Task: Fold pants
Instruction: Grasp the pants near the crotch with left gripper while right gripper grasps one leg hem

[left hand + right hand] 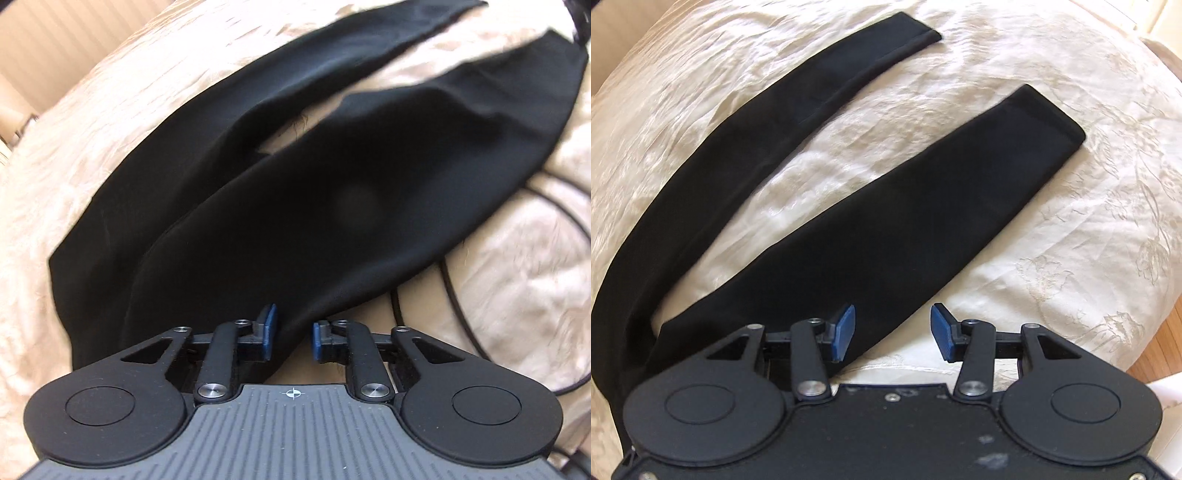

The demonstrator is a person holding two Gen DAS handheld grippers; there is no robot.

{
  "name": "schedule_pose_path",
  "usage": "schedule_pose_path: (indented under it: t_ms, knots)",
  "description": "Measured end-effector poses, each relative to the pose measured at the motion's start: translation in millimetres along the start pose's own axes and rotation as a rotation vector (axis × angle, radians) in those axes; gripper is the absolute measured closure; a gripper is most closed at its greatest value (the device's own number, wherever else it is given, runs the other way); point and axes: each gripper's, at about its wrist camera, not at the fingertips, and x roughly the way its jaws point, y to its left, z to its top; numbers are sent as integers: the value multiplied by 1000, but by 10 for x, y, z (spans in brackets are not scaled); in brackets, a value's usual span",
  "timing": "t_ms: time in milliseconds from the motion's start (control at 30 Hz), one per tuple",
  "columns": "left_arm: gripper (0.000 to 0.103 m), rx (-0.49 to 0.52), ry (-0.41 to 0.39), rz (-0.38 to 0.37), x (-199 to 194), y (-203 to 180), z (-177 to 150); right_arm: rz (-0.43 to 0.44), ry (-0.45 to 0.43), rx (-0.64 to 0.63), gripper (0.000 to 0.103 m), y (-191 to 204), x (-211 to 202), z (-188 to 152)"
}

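Black pants [295, 192] lie spread on a cream bedspread [110, 92], with the two legs apart in a V. My left gripper [293, 334] points down at the near edge of the wide upper part. Its blue pads [267, 332] stand close together with a bunched fold of the black cloth between them. In the right wrist view both legs [886, 206] run away to their hems. My right gripper [892, 332] hangs open over the near leg's lower edge. One of its pads is above the cloth and the other above the bedspread [1034, 221].
A thin black cable [454, 295] loops over the bedspread to the right of the pants in the left wrist view. A pale ribbed wall [55, 37] stands beyond the bed at the upper left. Wooden floor [1160, 354] shows past the bed's right edge.
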Motion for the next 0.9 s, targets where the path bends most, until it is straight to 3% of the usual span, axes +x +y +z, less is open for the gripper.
schedule_pose_path:
  t_ms: [100,200,500,700,800,900]
  knots:
    - [89,-105,-12,-84,-5,199,-30,-15,-25,130,56,-284,45,34]
    - [89,-158,-24,-110,-41,345,-64,-26,-45,217,56,-553,137,129]
    - [89,-224,6,-44,-203,202,-5,-2,-63,395,56,-1071,514,489]
    - [89,-239,20,22,-278,48,192,74,-27,502,56,-1366,805,659]
    - [89,-265,18,33,-413,34,197,145,-20,487,100,-1384,809,747]
    - [92,-262,-3,54,-609,130,157,185,-53,422,100,-1319,608,857]
